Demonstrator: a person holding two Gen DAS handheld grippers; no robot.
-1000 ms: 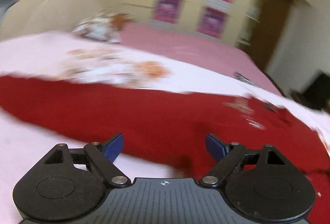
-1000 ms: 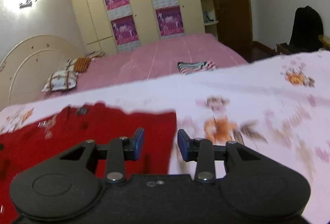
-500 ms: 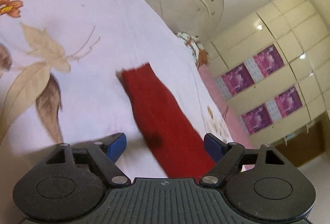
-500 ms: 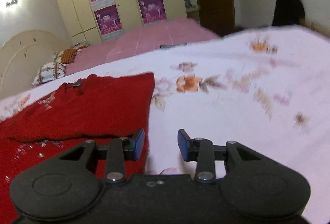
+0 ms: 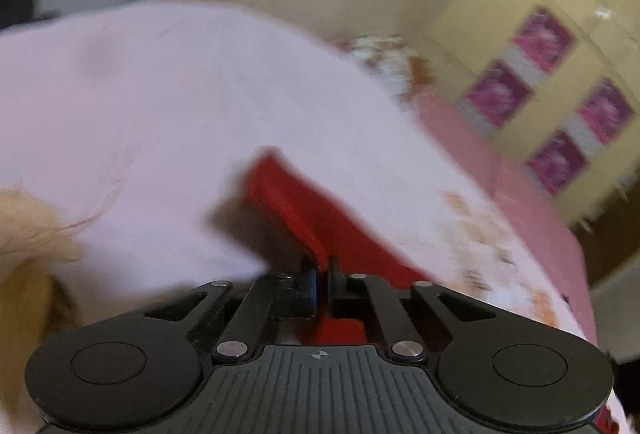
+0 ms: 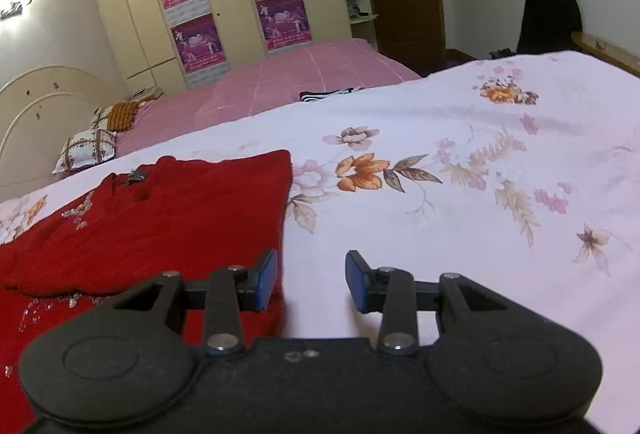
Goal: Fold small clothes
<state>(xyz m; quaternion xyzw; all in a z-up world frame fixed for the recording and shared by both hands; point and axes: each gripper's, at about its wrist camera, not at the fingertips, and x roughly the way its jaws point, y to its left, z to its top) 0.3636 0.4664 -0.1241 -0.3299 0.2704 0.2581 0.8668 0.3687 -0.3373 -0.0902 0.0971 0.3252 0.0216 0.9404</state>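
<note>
Pinching red garment [image 5: 320, 226], seemingly: left tongs [image 5: 323, 270].

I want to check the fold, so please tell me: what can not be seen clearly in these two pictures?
- Left wrist view: motion blur smears the red garment and floral sheet; which part the left tool pinches is unclear.
- Right wrist view: the garment's left side is cut by the picture edge, its near edge hidden behind the right tool.
- Right wrist view: the striped item on the pink bed is too small to identify.
</note>
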